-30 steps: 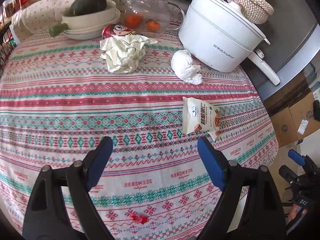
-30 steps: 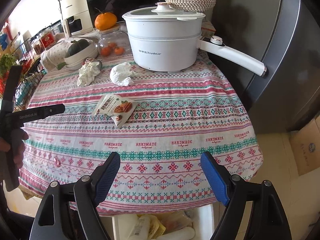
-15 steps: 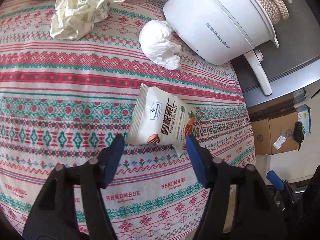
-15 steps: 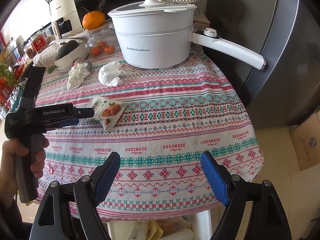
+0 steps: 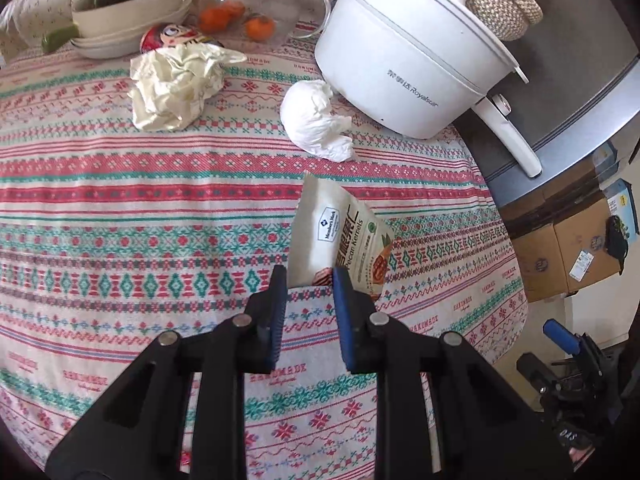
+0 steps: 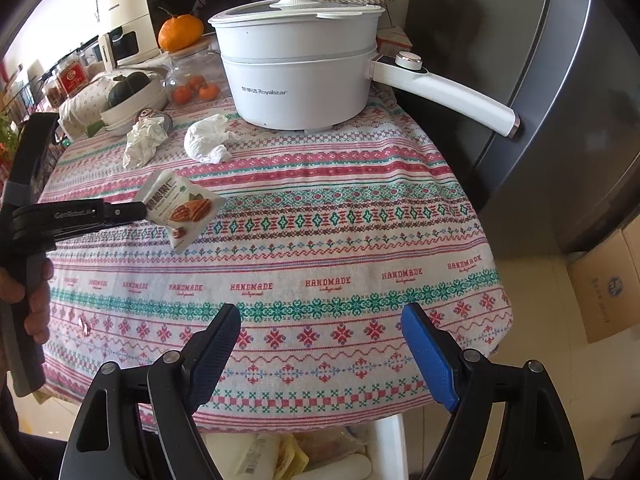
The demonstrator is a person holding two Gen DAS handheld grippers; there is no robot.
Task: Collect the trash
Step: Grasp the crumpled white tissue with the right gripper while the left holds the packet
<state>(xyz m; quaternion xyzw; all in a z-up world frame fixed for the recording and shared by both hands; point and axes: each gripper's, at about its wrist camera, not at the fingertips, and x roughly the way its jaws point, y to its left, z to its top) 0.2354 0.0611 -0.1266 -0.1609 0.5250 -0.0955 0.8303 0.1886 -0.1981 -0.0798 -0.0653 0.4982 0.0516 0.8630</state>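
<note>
A white pecan-kernel packet (image 5: 340, 232) lies near the table's right side, its near edge pinched and buckled upward. My left gripper (image 5: 310, 280) is closing, and its blue pads press that edge. The right wrist view shows the same packet (image 6: 184, 208) tilted up at the tip of the left gripper (image 6: 140, 212). A crumpled cream paper (image 5: 176, 84) and a white tissue wad (image 5: 316, 120) lie farther back. A small red wrapper (image 6: 85, 325) lies near the front left edge. My right gripper (image 6: 320, 316) hangs open over the front edge with nothing between its fingers.
A white electric pot (image 5: 404, 64) with a long handle stands at the back right. Stacked bowls (image 5: 120, 28) holding a green squash, a glass jar (image 5: 256, 4) of oranges and a lying can (image 5: 168, 36) line the back. A bin with trash (image 6: 280, 452) sits below the front edge.
My left gripper moved forward to the pecan packet and its jaws narrowed onto the near edge, which bent upward. The right gripper stayed in place and open.
</note>
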